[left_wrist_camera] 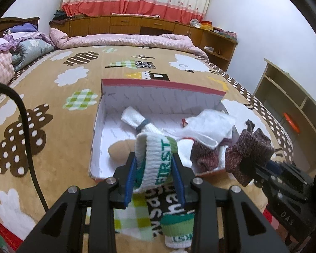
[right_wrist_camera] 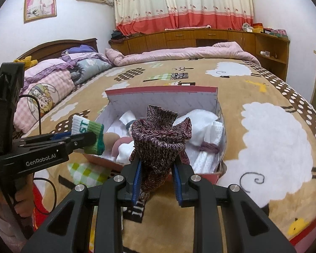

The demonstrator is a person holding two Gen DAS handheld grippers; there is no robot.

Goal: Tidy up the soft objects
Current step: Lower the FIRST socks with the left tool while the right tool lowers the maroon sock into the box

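Observation:
My left gripper (left_wrist_camera: pixel 154 158) is shut on a white sock with green bands and the word FIRST (left_wrist_camera: pixel 164 154), held just above the near edge of an open box (left_wrist_camera: pixel 162 86). The box has red walls and a white lining. It holds rolled white cloths (left_wrist_camera: pixel 134 118), a beige soft item (left_wrist_camera: pixel 120 149) and a maroon knit piece (left_wrist_camera: pixel 204 156). My right gripper (right_wrist_camera: pixel 158 160) is shut on a maroon knit sock (right_wrist_camera: pixel 160 135), also over the box's (right_wrist_camera: pixel 162 90) near edge. In the right wrist view the left gripper (right_wrist_camera: pixel 88 139) shows at the left with its sock (right_wrist_camera: pixel 86 126).
The box sits on a bed with a brown blanket (right_wrist_camera: pixel 273 137) printed with sheep and clouds. Pillows and quilts (right_wrist_camera: pixel 52 80) pile up at the left, and a pink quilt (right_wrist_camera: pixel 179 52) lies along the far side. Wooden cabinets (right_wrist_camera: pixel 200 35) line the wall; a shelf unit (left_wrist_camera: pixel 288 97) stands at the right.

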